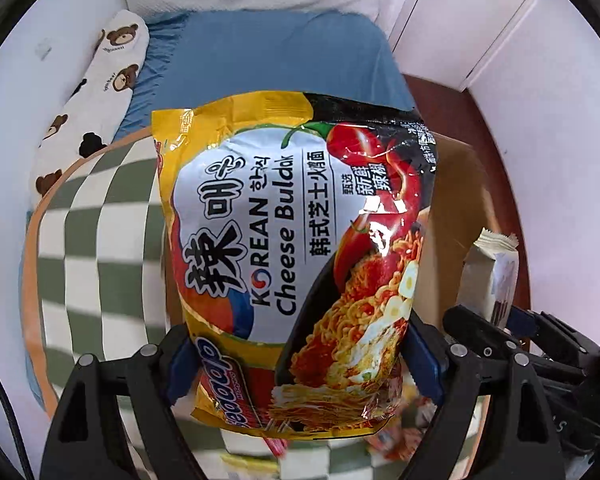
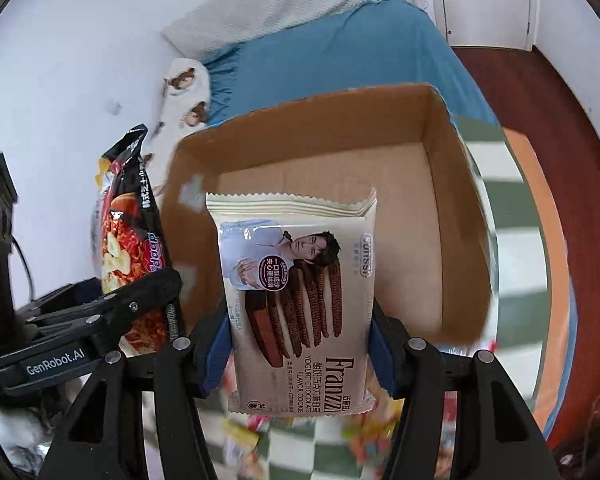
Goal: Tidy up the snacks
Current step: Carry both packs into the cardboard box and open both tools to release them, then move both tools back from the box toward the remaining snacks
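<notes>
While the left gripper [image 1: 300, 364] looks out over its own fingers, its jaws are closed part-way on the lower end of a noodle packet [image 1: 296, 248], a yellow and black bag printed "Korean Cheese Buldak", with a blue pad [image 1: 182, 368] pressed to each side of it. That packet stands up ahead of the tool and fills most of the left wrist view. Behind it and to the left lies a green-and-white checkered mat [image 1: 96, 240]; farther ahead is a blue bedsheet [image 1: 268, 56] with a bear-print pillow [image 1: 96, 96] along its left edge. To the right of the packet a strip of cardboard box [image 1: 456, 216] shows, and beside that the top of a cream cookie packet [image 1: 492, 272] held by the right gripper [image 1: 496, 332].

From the right wrist view, the right gripper [image 2: 300, 344] is clamped on the lower half of the cookie packet [image 2: 300, 304], marked "Franzzi Yogurt Chocolate Flavor Cookie", its blue pads touching both edges. Just ahead, behind the packet's top, sits the open cardboard box [image 2: 452, 208]. To the left, the left gripper [image 2: 140, 312] holds the noodle packet [image 2: 132, 232], seen edge-on beside the box's left wall. Blurred loose wrappers [image 2: 244, 436] lie on the checkered mat [image 2: 512, 248] below the tool
</notes>
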{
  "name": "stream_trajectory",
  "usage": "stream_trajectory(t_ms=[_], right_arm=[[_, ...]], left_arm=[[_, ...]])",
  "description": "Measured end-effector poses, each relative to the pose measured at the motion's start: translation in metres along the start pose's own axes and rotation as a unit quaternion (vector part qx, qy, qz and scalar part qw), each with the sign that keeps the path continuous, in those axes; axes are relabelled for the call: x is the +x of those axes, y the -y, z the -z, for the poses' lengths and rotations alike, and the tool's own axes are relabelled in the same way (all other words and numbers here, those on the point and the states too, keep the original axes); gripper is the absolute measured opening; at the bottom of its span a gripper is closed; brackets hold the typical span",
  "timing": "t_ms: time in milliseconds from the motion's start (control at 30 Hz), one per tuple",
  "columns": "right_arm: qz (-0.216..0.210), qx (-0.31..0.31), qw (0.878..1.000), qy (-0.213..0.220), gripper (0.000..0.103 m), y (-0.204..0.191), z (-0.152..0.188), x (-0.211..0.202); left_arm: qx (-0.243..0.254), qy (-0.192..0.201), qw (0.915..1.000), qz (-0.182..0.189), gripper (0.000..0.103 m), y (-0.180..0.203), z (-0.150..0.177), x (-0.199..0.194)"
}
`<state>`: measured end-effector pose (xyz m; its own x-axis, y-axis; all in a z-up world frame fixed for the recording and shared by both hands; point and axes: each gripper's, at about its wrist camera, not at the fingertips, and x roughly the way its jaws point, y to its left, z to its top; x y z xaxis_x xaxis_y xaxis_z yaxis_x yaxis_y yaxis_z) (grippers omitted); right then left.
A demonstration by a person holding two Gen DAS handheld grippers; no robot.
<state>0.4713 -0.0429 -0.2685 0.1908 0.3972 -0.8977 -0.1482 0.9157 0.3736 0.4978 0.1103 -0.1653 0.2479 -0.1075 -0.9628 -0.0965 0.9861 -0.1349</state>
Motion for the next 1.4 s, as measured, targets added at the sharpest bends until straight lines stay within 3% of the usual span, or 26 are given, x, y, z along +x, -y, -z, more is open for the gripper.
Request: stream_trajectory(t_ms=[200,433,500,567,700,933,1167,1400], right_arm=[[0.029,-0.01,0.999,-0.03,0.062,0.002,-0.059,0.07],[0.024,-0.01,0.998,-0.062,0.063,0.02,-0.096,0.118],[0.027,-0.012,0.997,-0.066,0.073,0.026,-0.105,0.125],[0.022,-0.008,0.998,-0.064,0.091,0.036,-0.112,0.128],[0.023,-0.011,0.998,-0.059,0.095,0.046,-0.114,0.125],[0.039,-0.018,0.998,-0.054,0.095,0.051,-0.1,0.104],[0.068,-0.034,0.997,-0.027,0.095,0.042,-0.068,0.068],[0.089,-0.062,0.994,0.032,0.095,0.033,-0.025,0.018]], left_arm=[[-0.009,-0.045,0.9989,-0.006,0.085,-0.022,-0.052,0.068],[-0.005,-0.082,0.9966,-0.009,0.086,-0.018,-0.066,0.103],[-0.001,-0.075,0.9971,-0.011,0.086,-0.016,-0.068,0.101],[0.0,-0.072,0.9974,-0.006,0.087,-0.011,-0.067,0.095],[-0.003,-0.064,0.998,0.005,0.089,-0.01,-0.068,0.087],[-0.008,-0.05,0.9987,-0.011,0.09,-0.002,-0.059,0.072],[-0.016,0.015,0.9993,-0.032,0.09,0.003,-0.027,0.032],[-0.01,0.074,0.9962,-0.046,0.09,0.017,0.015,-0.01]])
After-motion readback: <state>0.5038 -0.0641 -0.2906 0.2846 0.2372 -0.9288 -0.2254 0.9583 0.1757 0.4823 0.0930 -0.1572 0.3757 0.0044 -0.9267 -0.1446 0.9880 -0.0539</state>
